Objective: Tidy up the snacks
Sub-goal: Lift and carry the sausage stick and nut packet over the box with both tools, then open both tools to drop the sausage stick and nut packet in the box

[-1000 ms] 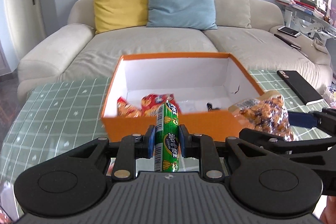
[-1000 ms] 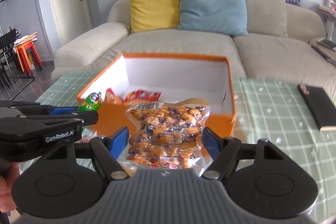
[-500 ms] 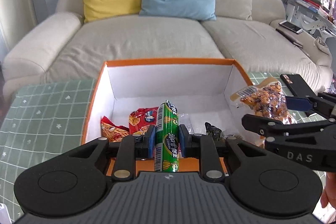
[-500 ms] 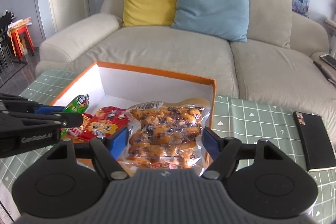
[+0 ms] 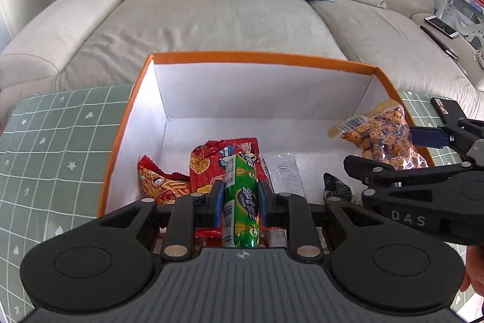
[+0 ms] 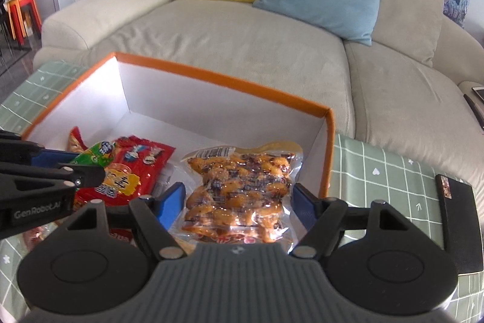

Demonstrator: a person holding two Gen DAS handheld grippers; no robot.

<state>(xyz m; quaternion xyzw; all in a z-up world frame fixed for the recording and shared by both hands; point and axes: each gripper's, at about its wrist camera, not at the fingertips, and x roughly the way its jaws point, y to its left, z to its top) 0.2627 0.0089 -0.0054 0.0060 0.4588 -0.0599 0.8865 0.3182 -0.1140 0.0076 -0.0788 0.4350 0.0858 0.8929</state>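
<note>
The left gripper has its blue-padded fingers clamped on a green sausage stick, which stands lengthwise between them, its top end reaching past the fingertips and its lower end running back toward the gripper body. It hangs over the near part of the orange box, above a red snack packet lying on the white floor of the box, with a second red packet just beside that, toward the left wall. The right gripper holds a clear bag of glazed nuts with its fingers set wide against the bag's two side edges; the bag sticks forward past the fingertips, over the box's right half near the right wall. The box sits on a table covered in green checked cloth, with a sofa behind its far edge.
</note>
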